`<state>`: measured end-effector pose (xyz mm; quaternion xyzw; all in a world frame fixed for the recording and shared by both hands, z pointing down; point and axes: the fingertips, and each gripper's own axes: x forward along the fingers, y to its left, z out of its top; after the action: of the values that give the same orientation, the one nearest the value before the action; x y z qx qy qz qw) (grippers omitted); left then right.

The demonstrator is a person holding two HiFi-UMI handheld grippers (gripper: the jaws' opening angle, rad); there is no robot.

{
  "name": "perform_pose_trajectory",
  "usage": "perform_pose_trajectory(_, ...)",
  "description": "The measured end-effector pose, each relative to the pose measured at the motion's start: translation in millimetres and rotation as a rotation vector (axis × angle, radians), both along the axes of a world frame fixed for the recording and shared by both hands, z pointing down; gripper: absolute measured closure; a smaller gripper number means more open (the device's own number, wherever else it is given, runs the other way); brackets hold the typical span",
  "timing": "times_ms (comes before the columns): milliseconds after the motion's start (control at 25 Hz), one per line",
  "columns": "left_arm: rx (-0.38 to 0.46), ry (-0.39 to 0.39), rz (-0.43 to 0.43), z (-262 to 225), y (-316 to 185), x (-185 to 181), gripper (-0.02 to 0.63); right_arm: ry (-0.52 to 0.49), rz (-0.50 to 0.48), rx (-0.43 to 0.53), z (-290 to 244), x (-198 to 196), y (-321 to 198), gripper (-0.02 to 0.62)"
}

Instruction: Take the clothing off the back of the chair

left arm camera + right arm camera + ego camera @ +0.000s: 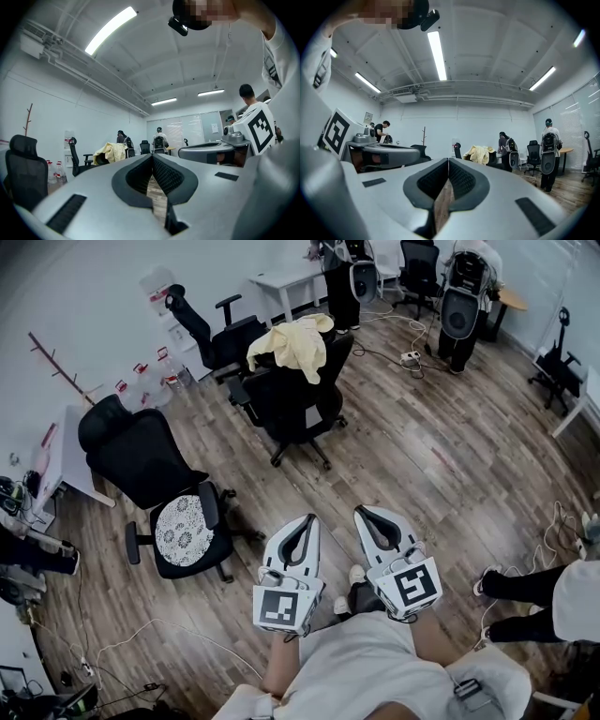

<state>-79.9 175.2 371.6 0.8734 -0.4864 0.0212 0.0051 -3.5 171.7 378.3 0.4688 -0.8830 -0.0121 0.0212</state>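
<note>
Clothing [291,345] is lying draped over the back of the chair [298,413], well ahead of the left hand-held gripper [307,520] and the right hand-held gripper [362,513]; it is hanging there by its own weight, with folds spilling down both sides of the backrest, so an upward lift is probably what is going to free it. You are carrying the two side by side, level and close to your body, pointing roughly toward that chair; both are clenched with nothing between the jaws, which is making sense while the garment is far out of reach, though they will be needing to open before the grab. Counting: one pale yellow garment; two hand-held grippers; at least four black office chairs in the head view, namely the one bearing the garment, a second chair [225,341] just beyond it, a cushioned chair [141,460] off to the left of your left hand-held gripper, and a far chair [419,263] at the room's end; bare wooden floor [441,456] is stretching between you and the target.
</note>
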Motion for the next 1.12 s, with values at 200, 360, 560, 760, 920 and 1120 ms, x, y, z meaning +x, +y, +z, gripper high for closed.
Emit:
perform_pose_trajectory(200,0.004,0.006,-0.002,4,-22,5,0.588,0.000,-0.011,-0.003,1,4,-25,0.574)
perform_pose_trajectory(360,0.003,-0.002,-0.014,3,-41,11,0.588,-0.006,-0.023,-0.001,1,10,-45,0.574)
perform_pose_trajectory(560,-0.004,-0.013,-0.026,4,-69,18,0.588,-0.009,-0.033,-0.007,3,18,-73,0.574)
perform_pose_trajectory(760,-0.006,-0.018,-0.042,2,-92,29,0.588,-0.016,-0.048,-0.003,1,29,-96,0.574)
perform_pose_trajectory(920,-0.003,-0.018,-0.061,0,-110,38,0.588,-0.015,-0.067,-0.003,-2,39,-115,0.574)
perform_pose_trajectory(1120,0.002,-0.024,-0.085,-1,-128,48,0.588,-0.021,-0.095,0.010,-4,48,-135,0.574)
